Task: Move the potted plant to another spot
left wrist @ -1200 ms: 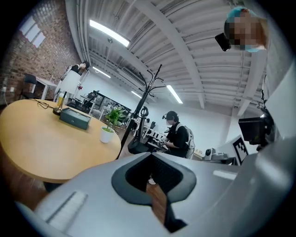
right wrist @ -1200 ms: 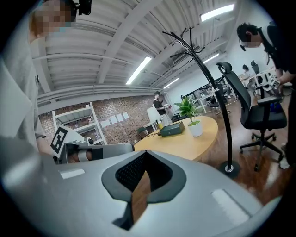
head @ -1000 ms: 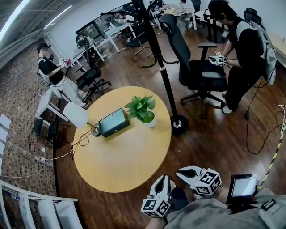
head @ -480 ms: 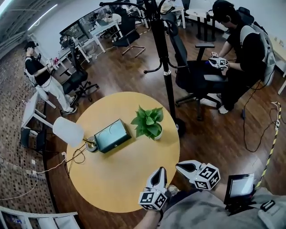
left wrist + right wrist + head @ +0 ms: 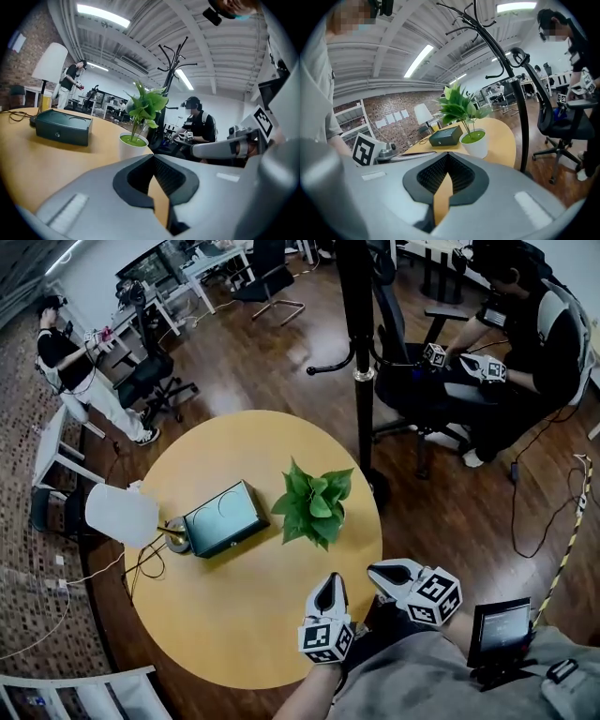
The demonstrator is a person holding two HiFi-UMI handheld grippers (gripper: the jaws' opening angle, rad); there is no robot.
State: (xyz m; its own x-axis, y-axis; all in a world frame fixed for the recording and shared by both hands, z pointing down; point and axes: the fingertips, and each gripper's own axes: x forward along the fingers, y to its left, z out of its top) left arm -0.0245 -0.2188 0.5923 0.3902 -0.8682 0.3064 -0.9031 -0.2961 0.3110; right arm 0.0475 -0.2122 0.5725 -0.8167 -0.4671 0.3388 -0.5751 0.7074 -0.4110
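The green leafy potted plant in a white round pot [image 5: 314, 507] stands upright on the round yellow wooden table [image 5: 234, 615], on the table's right part, close to the rim beside the black coat-stand pole [image 5: 361, 381]. A dark green rectangular box [image 5: 220, 518] lies just to the left of the plant, apart from it. A lamp with a white shade [image 5: 122, 515] stands at the left rim.

The left gripper [image 5: 331, 578] is above the near table edge, jaws closed together with nothing between them. The right gripper [image 5: 373, 570] is just beside it, likewise closed and empty. Neither touches the plant. Each gripper's cube carries black-and-white square marker patterns. The sheets on the brick wall are too small to read.
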